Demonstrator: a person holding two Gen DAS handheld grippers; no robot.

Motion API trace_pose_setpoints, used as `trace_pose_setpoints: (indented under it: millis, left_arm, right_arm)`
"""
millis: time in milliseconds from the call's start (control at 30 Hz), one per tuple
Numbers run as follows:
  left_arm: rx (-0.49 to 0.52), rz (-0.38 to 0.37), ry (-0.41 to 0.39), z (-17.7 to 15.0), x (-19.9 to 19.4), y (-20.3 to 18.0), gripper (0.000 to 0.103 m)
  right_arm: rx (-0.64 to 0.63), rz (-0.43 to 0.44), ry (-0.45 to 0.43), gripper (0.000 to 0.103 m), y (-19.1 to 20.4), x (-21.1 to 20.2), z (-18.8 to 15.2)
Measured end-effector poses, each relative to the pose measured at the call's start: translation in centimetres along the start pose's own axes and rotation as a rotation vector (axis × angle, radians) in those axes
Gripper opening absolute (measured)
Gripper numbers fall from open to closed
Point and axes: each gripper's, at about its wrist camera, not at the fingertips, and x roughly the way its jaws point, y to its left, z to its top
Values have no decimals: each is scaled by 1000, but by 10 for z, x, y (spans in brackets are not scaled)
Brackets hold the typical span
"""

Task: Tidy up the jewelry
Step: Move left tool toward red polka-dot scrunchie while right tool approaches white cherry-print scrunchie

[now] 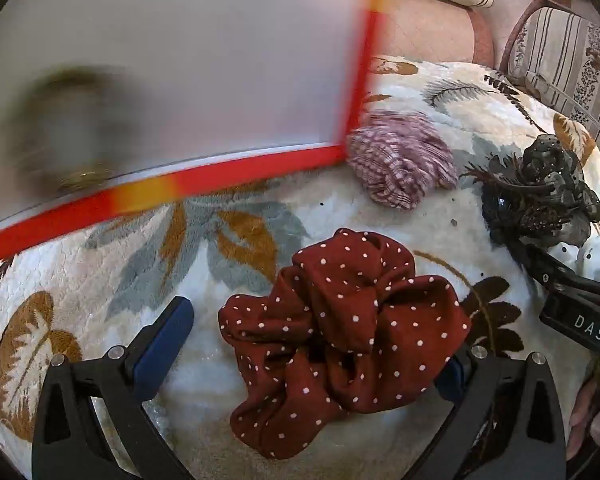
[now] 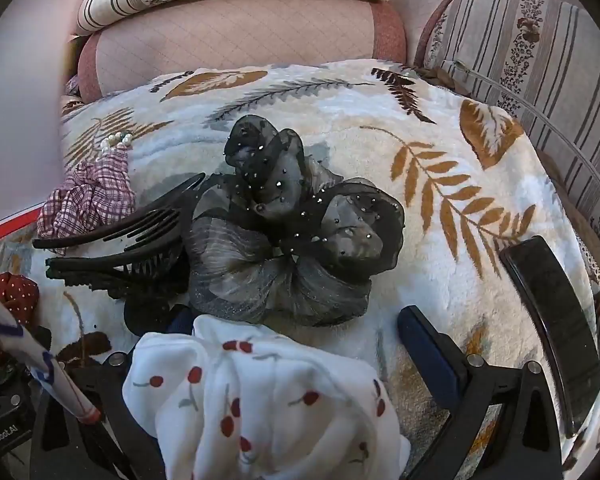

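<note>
Between the spread fingers of the left gripper [image 1: 312, 344]: red dotted scrunchie [image 1: 340, 336] on the blanket [image 1: 100, 280], framed for a grab, not yet pinched. Beside it, red-edged box [image 1: 180, 80], possibly the destination. Right gripper [image 2: 296, 364] likewise apart around the cherry-print scrunchie [image 2: 260, 404]; contact unclear.

Red dotted scrunchie [image 1: 342, 344] lies between the left gripper's [image 1: 320, 344] parted jaws on a leaf-patterned blanket [image 1: 140, 248]
</note>
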Motion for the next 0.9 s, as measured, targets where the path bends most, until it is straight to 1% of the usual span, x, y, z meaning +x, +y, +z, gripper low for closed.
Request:
trace_pose_setpoints:
  millis: [67,633,900]
  left_arm:
    - [0,-1,-5,-1,-1,1,103]
    - [-3,-4,-5,0,0,-1,103]
    - [8,12,-12,-2,0,-3,103]
  right_arm:
    - [6,-6,-2,103,-3,-6,-3]
    - [13,0,5,103,0,-3,-3]
    - [5,-4,-5,103,-1,-5,-6]
